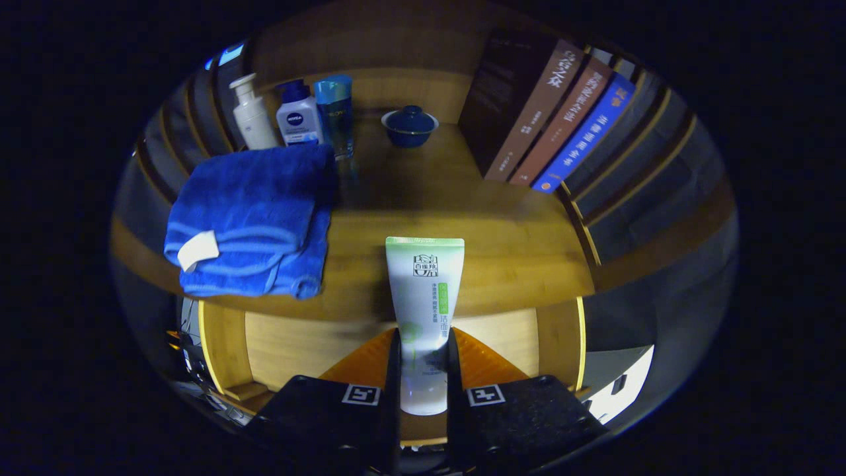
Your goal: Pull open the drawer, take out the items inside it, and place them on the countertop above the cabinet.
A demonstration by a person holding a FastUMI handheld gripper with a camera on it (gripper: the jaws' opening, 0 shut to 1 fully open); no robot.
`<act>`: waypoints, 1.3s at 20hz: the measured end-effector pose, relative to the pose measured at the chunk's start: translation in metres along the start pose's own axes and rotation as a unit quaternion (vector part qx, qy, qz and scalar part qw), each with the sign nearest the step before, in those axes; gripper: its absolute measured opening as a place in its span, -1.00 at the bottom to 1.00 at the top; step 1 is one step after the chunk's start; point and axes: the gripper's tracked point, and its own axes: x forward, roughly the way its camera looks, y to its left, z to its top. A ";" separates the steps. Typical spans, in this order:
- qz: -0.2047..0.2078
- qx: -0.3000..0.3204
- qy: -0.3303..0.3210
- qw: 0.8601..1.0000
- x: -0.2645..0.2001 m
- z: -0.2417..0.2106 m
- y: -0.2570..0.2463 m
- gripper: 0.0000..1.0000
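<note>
My gripper (423,370) is shut on a white tube with a green end (424,291), both fingers pressing its lower part. The tube sticks out forward and its green end hangs over the front of the wooden countertop (502,225). Below the fingers the pulled-out wooden drawer (297,344) shows its pale bottom. A folded blue towel (254,221) lies on the countertop to the left of the tube.
At the back of the countertop stand a white pump bottle (252,122), a white bottle with a dark cap (299,119) and a blue bottle (336,112). A dark blue lidded cup (410,125) sits behind the middle. Leaning books (555,119) fill the right side.
</note>
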 end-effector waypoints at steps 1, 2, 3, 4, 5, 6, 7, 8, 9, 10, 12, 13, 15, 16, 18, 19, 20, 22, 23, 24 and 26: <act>0.007 -0.006 0.000 1.000 0.012 0.012 0.001 -0.34; 0.016 -0.010 -0.002 1.000 0.021 0.022 0.004 -0.34; 0.023 -0.014 -0.001 1.000 0.029 0.031 0.006 -0.35; 0.030 -0.019 0.000 0.999 0.036 0.038 0.008 -0.35; 0.037 -0.020 0.003 0.999 0.043 0.046 0.010 -0.35; 0.043 -0.018 0.005 0.999 0.044 0.049 0.012 -0.34; 0.049 -0.016 0.006 0.999 0.049 0.055 0.015 -0.34; 0.054 -0.016 0.005 0.998 0.052 0.061 0.018 -0.34; 0.059 -0.018 0.006 0.998 0.054 0.063 0.020 -0.34; 0.057 -0.020 0.009 0.998 0.055 0.065 0.019 -0.35; 0.049 -0.030 0.012 0.998 0.058 0.065 0.016 -0.34; 0.045 -0.039 0.013 0.998 0.059 0.064 0.015 -0.27; 0.053 -0.043 0.006 0.998 0.058 0.066 0.019 0.00; 0.058 -0.043 0.001 0.997 0.055 0.067 0.023 0.20; 0.060 -0.040 0.000 0.997 0.051 0.065 0.027 0.60; 0.058 -0.037 -0.002 0.998 0.048 0.064 0.026 0.80; 0.059 -0.030 -0.007 0.998 0.043 0.063 0.025 1.00; 0.062 -0.014 -0.027 0.998 0.030 0.064 0.025 1.00; 0.061 -0.005 -0.040 0.997 0.023 0.064 0.023 0.99; 0.059 0.003 -0.050 0.997 0.016 0.061 0.021 0.99; 0.058 0.022 -0.073 0.995 -0.001 0.054 0.019 1.00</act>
